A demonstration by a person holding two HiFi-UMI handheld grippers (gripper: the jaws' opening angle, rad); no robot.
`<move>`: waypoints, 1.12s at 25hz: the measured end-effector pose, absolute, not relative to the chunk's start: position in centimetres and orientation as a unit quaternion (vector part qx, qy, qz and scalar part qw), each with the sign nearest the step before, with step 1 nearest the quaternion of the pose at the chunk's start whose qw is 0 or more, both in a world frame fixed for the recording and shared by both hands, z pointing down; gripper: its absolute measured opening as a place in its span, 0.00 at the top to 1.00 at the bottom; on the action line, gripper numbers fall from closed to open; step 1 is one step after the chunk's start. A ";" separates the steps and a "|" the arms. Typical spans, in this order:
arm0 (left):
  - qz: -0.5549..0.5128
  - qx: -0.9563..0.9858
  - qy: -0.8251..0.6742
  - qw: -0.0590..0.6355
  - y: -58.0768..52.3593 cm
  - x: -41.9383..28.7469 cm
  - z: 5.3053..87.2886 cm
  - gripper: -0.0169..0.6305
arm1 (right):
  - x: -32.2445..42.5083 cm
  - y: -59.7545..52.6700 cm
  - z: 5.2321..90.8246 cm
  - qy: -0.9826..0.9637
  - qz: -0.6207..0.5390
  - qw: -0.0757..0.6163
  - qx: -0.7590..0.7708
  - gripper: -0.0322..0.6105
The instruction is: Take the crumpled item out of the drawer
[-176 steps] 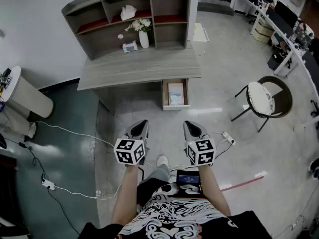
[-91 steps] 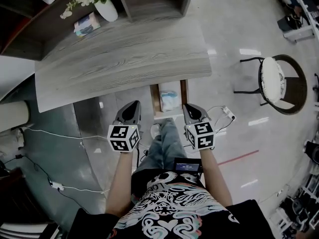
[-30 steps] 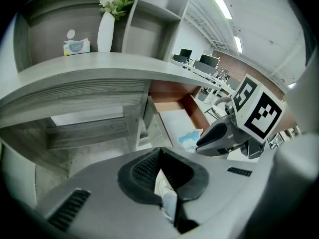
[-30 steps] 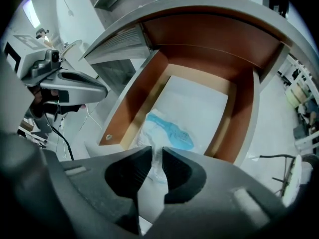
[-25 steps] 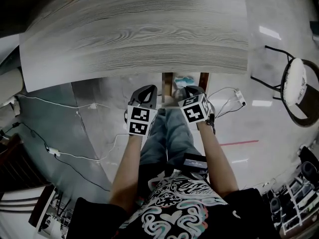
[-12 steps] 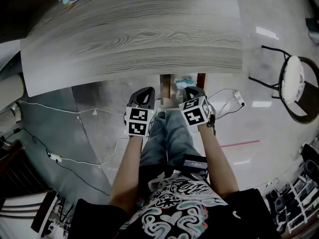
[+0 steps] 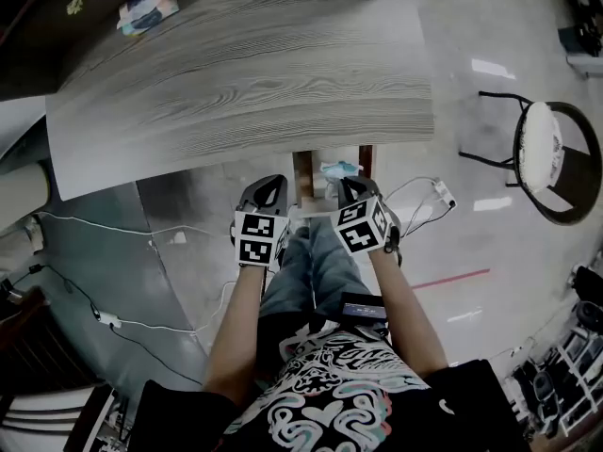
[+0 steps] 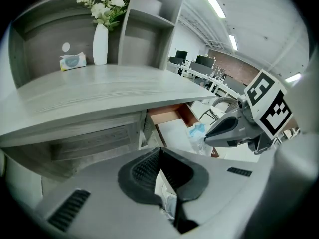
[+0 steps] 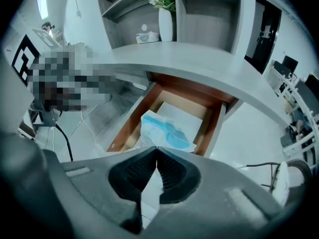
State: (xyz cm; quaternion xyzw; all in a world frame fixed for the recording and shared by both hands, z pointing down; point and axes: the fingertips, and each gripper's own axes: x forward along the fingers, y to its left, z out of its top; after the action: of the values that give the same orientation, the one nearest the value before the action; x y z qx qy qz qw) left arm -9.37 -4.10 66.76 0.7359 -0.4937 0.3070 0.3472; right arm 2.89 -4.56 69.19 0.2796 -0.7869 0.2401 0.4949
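Two grippers are held low in front of the person. The left gripper [image 8: 160, 152] has its jaws pressed together with nothing between them. The right gripper [image 9: 157, 149] has its jaws together too and is empty. Just beyond the right gripper's tips is one open drawer [image 9: 130, 122] with brown wooden walls. One crumpled item [image 9: 162, 128] lies in it near the front. It is a creased white wrapper with light blue patches, bunched and puffed. It rests on one flat white sheet [image 9: 183, 114]. Above the drawer is one grey desk [image 7: 245, 73]. At the back of the desk stand one white vase [image 8: 100, 44] of flowers and one tissue pack [image 8: 73, 61]. One chair [image 7: 542, 158] stands well off to the right.
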 end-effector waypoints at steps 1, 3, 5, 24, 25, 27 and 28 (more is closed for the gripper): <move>0.307 0.736 -0.494 0.346 -4.2 -9.4 66.5 0.97 | 2.9 -4.6 68.9 -0.788 0.239 0.493 0.281 0.93; 0.305 0.738 -0.495 0.343 -4.3 -9.5 65.9 0.97 | 2.9 -4.7 68.3 -0.790 0.237 0.489 0.283 0.94; 0.301 0.740 -0.496 0.340 -4.4 -9.4 65.4 0.97 | 3.1 -4.6 67.7 -0.792 0.235 0.486 0.285 0.94; 0.240 0.756 -0.524 0.311 -5.8 -8.9 58.5 0.97 | 3.4 -5.0 60.7 -0.819 0.209 0.432 0.314 0.94; 0.237 0.757 -0.525 0.309 -5.8 -8.9 58.1 0.97 | 3.4 -5.1 60.2 -0.822 0.211 0.424 0.316 0.94; 0.230 0.759 -0.527 0.304 -6.0 -8.8 57.3 0.97 | 3.3 -5.1 59.0 -0.829 0.206 0.413 0.316 0.94; 0.226 0.761 -0.527 0.302 -6.0 -8.7 56.8 0.97 | 3.2 -5.0 58.4 -0.832 0.202 0.409 0.316 0.94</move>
State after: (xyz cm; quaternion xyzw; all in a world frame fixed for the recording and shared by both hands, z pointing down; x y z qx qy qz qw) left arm -8.68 -6.02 56.76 0.7613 -0.5271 0.2262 0.3022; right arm 3.23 -5.04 58.43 0.3158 -0.8322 0.2017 0.4087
